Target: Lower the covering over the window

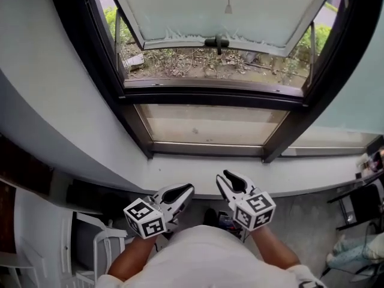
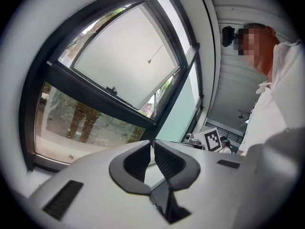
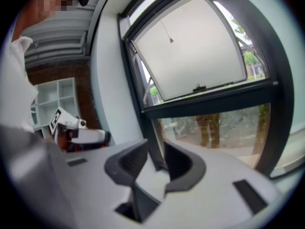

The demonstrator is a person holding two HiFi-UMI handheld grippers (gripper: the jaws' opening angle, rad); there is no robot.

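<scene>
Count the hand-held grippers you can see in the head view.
2: the left hand-held gripper bottom centre-left, the right hand-held gripper beside it, bottom centre-right. None looks hidden.

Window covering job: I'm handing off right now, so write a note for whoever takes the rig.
Left gripper: shut, empty, low by the person's body.
Right gripper: open, empty, beside the left one.
Pull cord: hangs in front of the upper pane, far from both grippers, untouched. The covering itself is not clearly in view.
Done: nothing that shows.
Left: reach up, grip the cord, and draw the covering down over the window.
</scene>
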